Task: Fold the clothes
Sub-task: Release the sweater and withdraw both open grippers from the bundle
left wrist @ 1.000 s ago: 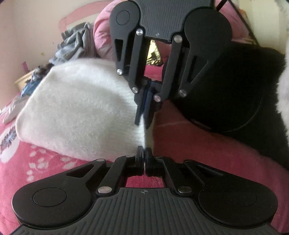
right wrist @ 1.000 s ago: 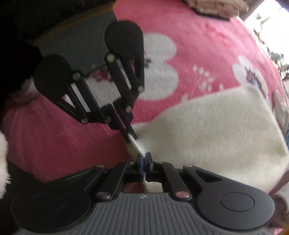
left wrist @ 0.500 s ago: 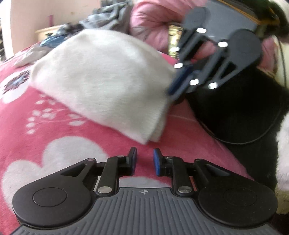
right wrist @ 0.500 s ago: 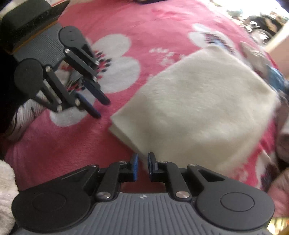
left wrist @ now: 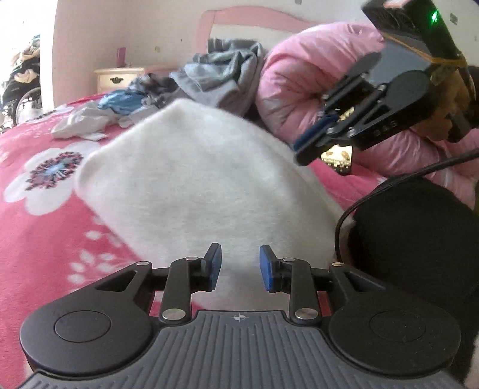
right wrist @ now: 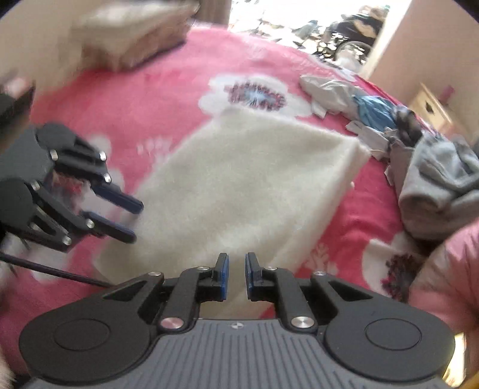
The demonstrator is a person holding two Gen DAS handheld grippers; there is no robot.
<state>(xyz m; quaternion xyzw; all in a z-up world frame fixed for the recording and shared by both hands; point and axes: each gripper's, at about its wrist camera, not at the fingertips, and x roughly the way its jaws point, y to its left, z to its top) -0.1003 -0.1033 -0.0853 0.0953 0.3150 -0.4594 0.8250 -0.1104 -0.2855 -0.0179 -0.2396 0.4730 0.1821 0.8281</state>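
My left gripper (left wrist: 239, 263) is opening and my right gripper (right wrist: 236, 275) narrowing, both empty, over the soft, light folded cream fleece garment (right wrist: 239, 191) mid-frame, best pinched at its corners.

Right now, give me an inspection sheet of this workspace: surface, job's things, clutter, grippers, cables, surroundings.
Surface: pink flowered blanket on a bed.
Job's things: white fleece garment, folded into a flat rectangle on the blanket; no gripper holds it.
Clutter: crumpled grey clothes, a blue item and pale scraps beyond the fleece; pink quilt bunched by the headboard.
Grippers: left gripper opening, nothing between its pads; right gripper closing, a narrow gap, nothing in it.
Cables: black cable looping near a black cushion-like shape.
Surroundings: cream nightstand by the wall; bright doorway.
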